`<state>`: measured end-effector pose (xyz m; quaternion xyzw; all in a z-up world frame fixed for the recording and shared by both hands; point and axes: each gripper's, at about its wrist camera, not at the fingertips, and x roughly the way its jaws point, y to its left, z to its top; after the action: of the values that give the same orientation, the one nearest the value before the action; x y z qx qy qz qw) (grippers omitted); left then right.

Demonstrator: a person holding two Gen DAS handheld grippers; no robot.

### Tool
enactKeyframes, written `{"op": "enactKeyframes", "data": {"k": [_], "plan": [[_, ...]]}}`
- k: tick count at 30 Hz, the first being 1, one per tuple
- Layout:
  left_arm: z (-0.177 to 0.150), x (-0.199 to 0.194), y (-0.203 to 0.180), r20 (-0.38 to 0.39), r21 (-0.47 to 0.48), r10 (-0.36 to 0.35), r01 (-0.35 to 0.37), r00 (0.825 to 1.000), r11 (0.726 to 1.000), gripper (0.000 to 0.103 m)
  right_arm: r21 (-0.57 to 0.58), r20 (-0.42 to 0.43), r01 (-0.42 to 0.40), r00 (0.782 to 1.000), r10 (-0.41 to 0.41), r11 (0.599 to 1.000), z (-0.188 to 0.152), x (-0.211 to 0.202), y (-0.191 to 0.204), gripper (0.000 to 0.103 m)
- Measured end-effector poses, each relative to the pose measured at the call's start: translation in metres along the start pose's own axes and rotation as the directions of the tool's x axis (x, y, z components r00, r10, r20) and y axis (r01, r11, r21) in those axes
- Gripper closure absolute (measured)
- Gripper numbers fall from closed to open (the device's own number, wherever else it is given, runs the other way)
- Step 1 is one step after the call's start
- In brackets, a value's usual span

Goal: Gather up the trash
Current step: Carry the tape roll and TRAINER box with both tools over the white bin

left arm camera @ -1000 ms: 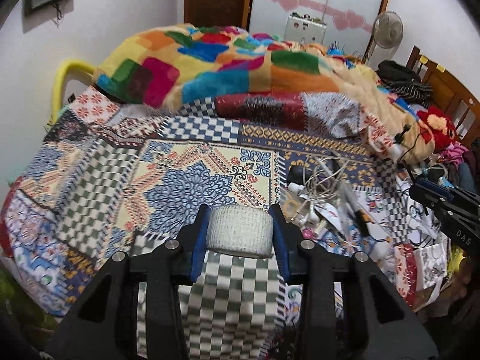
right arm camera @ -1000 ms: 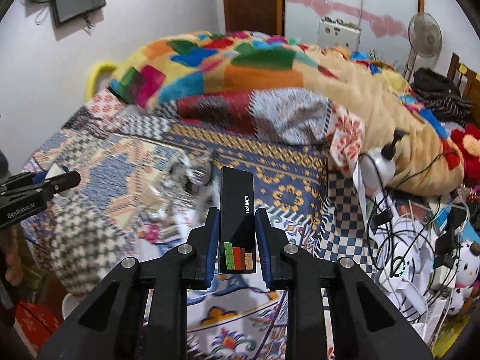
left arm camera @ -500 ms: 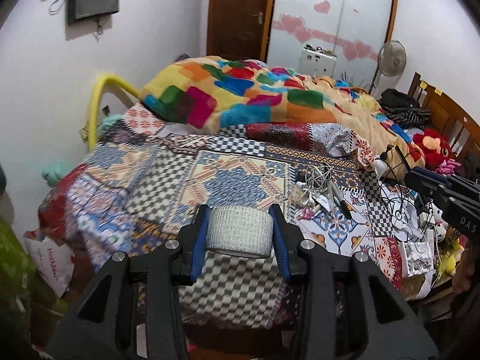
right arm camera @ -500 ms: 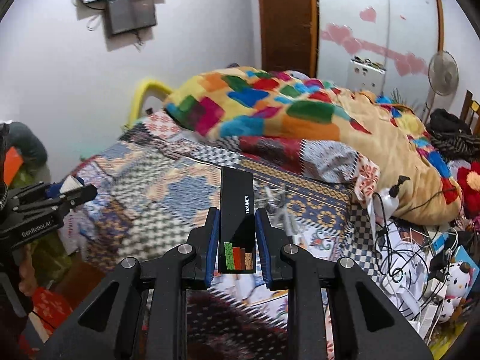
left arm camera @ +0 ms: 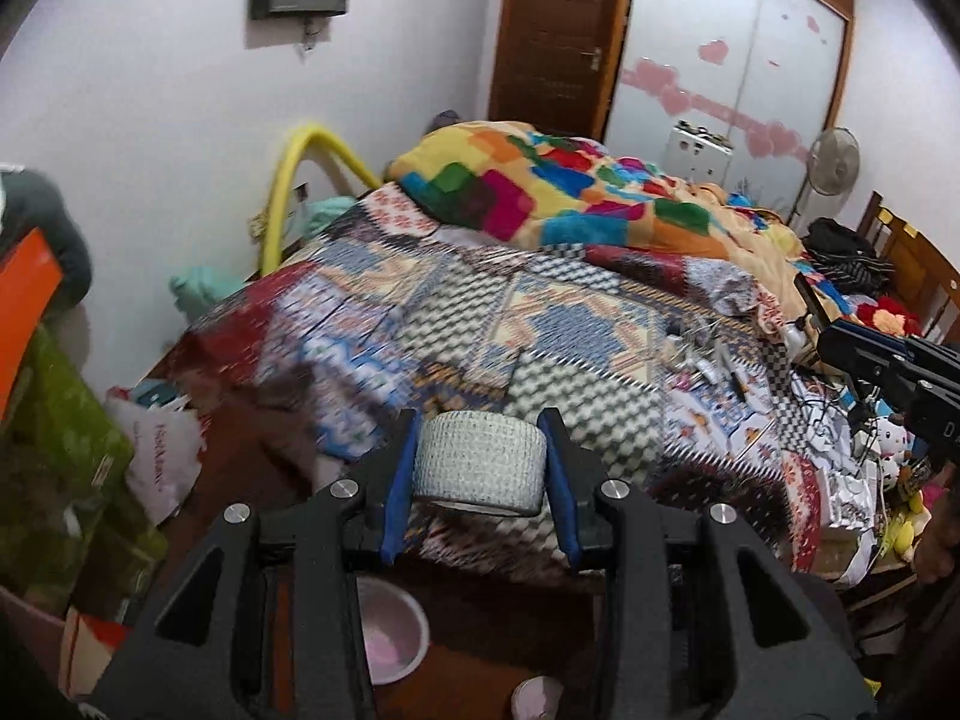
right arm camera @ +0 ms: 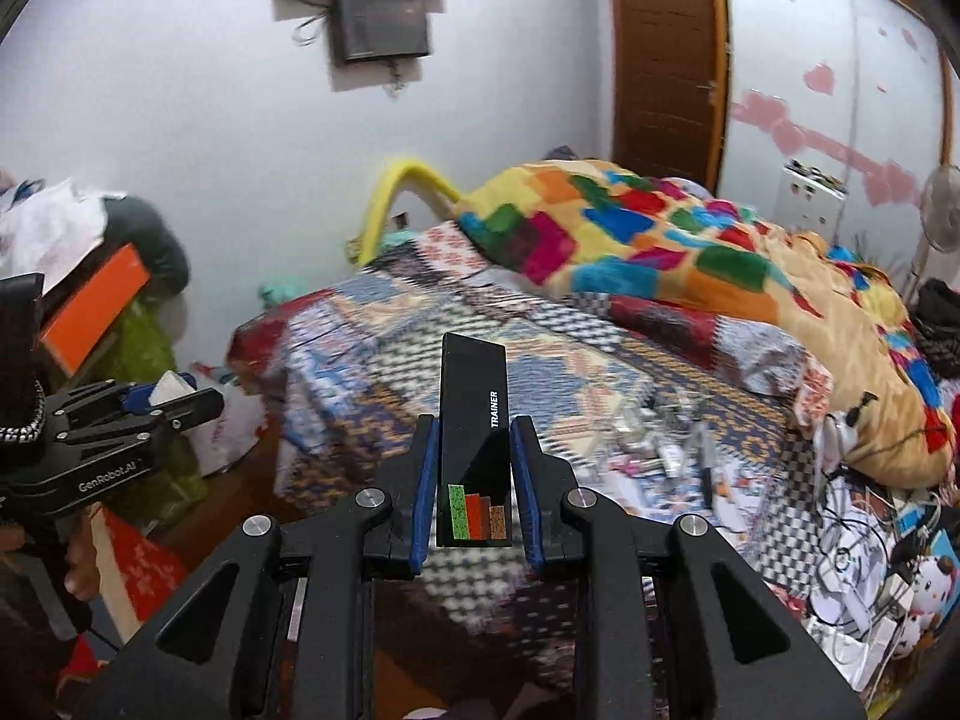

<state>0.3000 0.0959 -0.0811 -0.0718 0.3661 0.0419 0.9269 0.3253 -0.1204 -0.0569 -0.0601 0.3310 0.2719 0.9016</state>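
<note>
Pulling back from the bed, we had both loads clear of the patchwork cover; a second earlier both views were tight over it, and now floor showed at 6 o'clock. Our left hand-held gripper was clamped on the white gauze roll, a soft, woven-looking cylinder squeezed between blue pads. Our right hand-held gripper pinched the black box, a slim, glossy rectangular carton marked TRAINER with coloured bars. We judged the pick-up done and the carry under way. A pale round basin sat on the floor at 6 o'clock; whether it was the bin, we could not tell. Cables and small clutter lay on the bed at 3 o'clock.
</note>
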Motion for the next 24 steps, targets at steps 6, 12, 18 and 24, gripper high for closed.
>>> {"op": "enactKeyframes", "data": {"k": [6, 12, 18, 24], "plan": [[-0.040, -0.015, 0.042, -0.040, -0.060, 0.049, -0.052, 0.998, 0.997, 0.064, -0.059, -0.045, -0.090, 0.995, 0.088, 0.994, -0.013, 0.013, 0.055, 0.081], [-0.083, -0.017, 0.080, -0.101, -0.132, 0.079, -0.092, 0.992, 0.987, 0.064, -0.108, -0.124, -0.173, 0.979, 0.160, 0.979, -0.031, 0.035, 0.105, 0.081], [-0.125, 0.000, 0.111, -0.193, -0.200, 0.088, -0.127, 0.977, 0.972, 0.064, -0.160, -0.236, -0.247, 0.950, 0.206, 0.956, -0.057, 0.065, 0.147, 0.081], [-0.163, 0.035, 0.129, -0.291, -0.267, 0.062, -0.143, 0.955, 0.953, 0.064, -0.171, -0.356, -0.303, 0.906, 0.228, 0.938, -0.080, 0.105, 0.172, 0.081]]}}
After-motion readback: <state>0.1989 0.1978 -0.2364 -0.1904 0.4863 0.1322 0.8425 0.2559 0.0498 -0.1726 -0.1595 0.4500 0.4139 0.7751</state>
